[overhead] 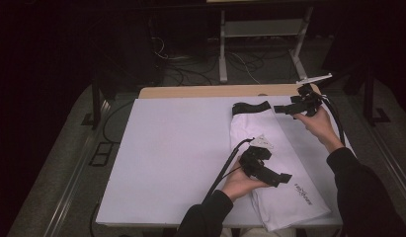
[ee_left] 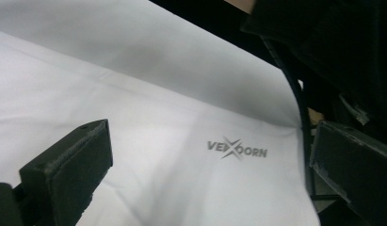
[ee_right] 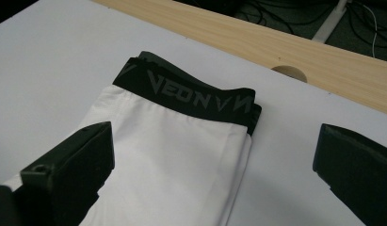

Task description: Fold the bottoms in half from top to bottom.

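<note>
Garment: white folded shorts [overhead: 277, 163] with a black waistband [overhead: 251, 106], lying lengthwise on the right half of the table [overhead: 166, 148], waistband at the far end, hem toward the person.

Print: a small grey logo [ee_left: 237, 149] sits near the hem corner, and grey lettering runs along the waistband [ee_right: 191, 94].

Left hand-held gripper [overhead: 284, 178]: it hangs low over the hem end of the shorts, jaws wide apart, nothing between them. In the left gripper view the cloth lies under the gap, and I cannot tell whether a jaw touches it.

Right hand-held gripper [overhead: 279, 109]: it is raised just beside the waistband on its right, jaws spread wide and empty, aimed at the waistband corner.

Feel, as I judge it: thin, stretchy sports fabric, very light, limp and a bit slick. It would sag and slip open if lifted by one layer.

Stiffest part: the elastic waistband, thicker and doubled over, so likely the firmest place to pinch.

Where to grip: the right jaws on the waistband's near corner through all layers; the left jaws on the hem edge, biting deep enough to catch both layers.

Risk: a shallow pinch would peel off the top layer and spoil the fold.

Table surface: the smooth white sheet gives little friction, so the shorts may slide when nudged.
</note>
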The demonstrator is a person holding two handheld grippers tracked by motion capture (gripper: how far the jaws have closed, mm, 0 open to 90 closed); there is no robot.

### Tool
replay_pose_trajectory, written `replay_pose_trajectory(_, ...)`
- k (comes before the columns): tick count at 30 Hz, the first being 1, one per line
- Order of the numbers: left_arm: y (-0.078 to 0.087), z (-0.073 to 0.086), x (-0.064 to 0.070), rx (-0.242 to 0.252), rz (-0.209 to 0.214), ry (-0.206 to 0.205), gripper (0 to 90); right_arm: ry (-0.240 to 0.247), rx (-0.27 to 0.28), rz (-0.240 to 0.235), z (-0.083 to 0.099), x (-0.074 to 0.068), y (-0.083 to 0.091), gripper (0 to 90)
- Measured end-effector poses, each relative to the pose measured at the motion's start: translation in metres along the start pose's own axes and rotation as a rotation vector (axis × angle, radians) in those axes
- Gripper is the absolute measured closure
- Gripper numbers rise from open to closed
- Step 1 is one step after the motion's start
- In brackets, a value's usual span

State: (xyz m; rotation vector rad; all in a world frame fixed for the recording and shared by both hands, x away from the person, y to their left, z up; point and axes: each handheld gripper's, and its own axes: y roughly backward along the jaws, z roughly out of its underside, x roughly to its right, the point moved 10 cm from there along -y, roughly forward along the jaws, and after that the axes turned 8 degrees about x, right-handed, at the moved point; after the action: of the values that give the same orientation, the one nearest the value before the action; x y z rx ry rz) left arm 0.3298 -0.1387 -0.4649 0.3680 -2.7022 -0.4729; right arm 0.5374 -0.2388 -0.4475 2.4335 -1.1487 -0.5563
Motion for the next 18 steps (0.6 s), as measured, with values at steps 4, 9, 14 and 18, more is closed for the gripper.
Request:
replay_pose_trajectory(4, 0.004, -0.003, -0.007, 0.015, -0.009, -0.003, 0.0, -0.015, 0.018, -0.004, 0.004, -0.001, 0.005, 0.0)
replay_pose_trajectory(9, 0.010, -0.006, -0.018, 0.034, -0.022, 0.000, 0.0, -0.026, 0.027, -0.009, 0.009, 0.000, 0.012, 0.0)
replay_pose_trajectory(14, 0.015, -0.010, -0.030, 0.040, -0.042, -0.001, 0.0, -0.038, 0.035, -0.012, 0.014, 0.000, 0.016, 0.0)
replay_pose_trajectory(18, 0.020, -0.013, -0.043, 0.045, -0.061, 0.003, 0.0, -0.048, 0.038, -0.016, 0.017, 0.001, 0.017, 0.0)
